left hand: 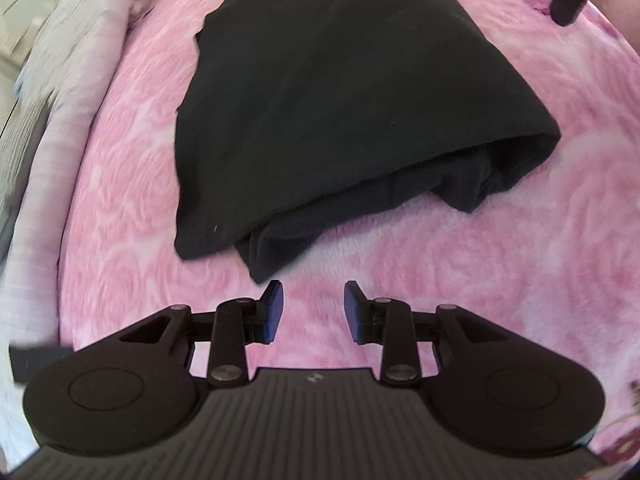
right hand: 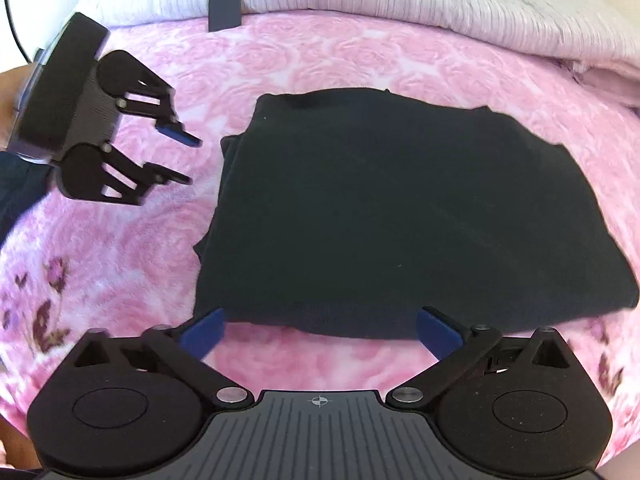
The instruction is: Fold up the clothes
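Pink rose-pattern fleece blanket (right hand: 320, 64) over the bed, pale ribbed bedding (right hand: 360, 4) bunched at the far edge. Black knit garment (right hand: 400, 208) lies mid-blanket, already folded into a thick rectangle, layered edges open toward the left gripper (left hand: 314, 308). Left jaws part open, empty, just short of the loose lower layer. Right gripper (right hand: 320, 330) spread wide, empty, straddling the near hem. Looks soft, limp, light, grippy not slick; best pinch through all layers at a corner, else the stack slides apart
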